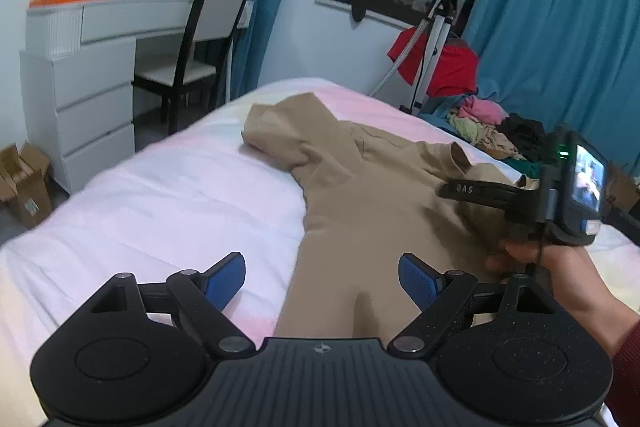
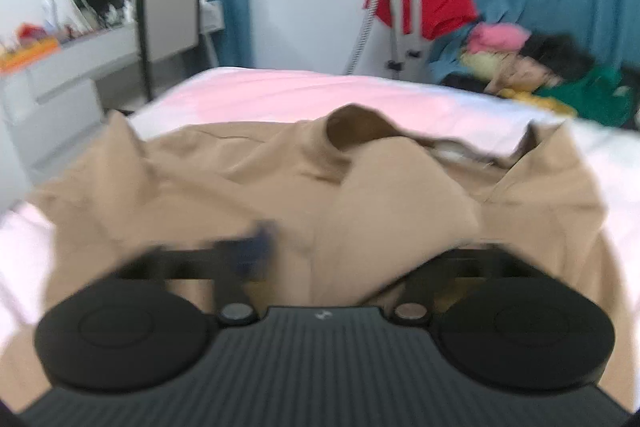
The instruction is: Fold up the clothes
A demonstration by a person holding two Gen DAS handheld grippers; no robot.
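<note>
A tan short-sleeved shirt (image 1: 360, 195) lies spread on the pink-white bed (image 1: 180, 195), collar toward the far side. My left gripper (image 1: 322, 281) hovers open over the shirt's lower part, its blue pads (image 1: 226, 279) holding nothing. A hand (image 1: 560, 267) holds my right gripper (image 1: 452, 189) low over the shirt near the collar. In the right wrist view the shirt (image 2: 240, 179) is bunched, and a raised fold covers the right finger. My right gripper (image 2: 332, 247) is motion-blurred; only its left pad (image 2: 260, 247) shows.
A pile of mixed clothes (image 1: 500, 131) sits at the bed's far right, beside a garment steamer stand (image 1: 436, 39) and a red garment (image 1: 452, 67). A white dresser (image 1: 80, 99) and a chair (image 1: 200, 39) stand to the left. Cardboard boxes (image 1: 24, 179) lie on the floor.
</note>
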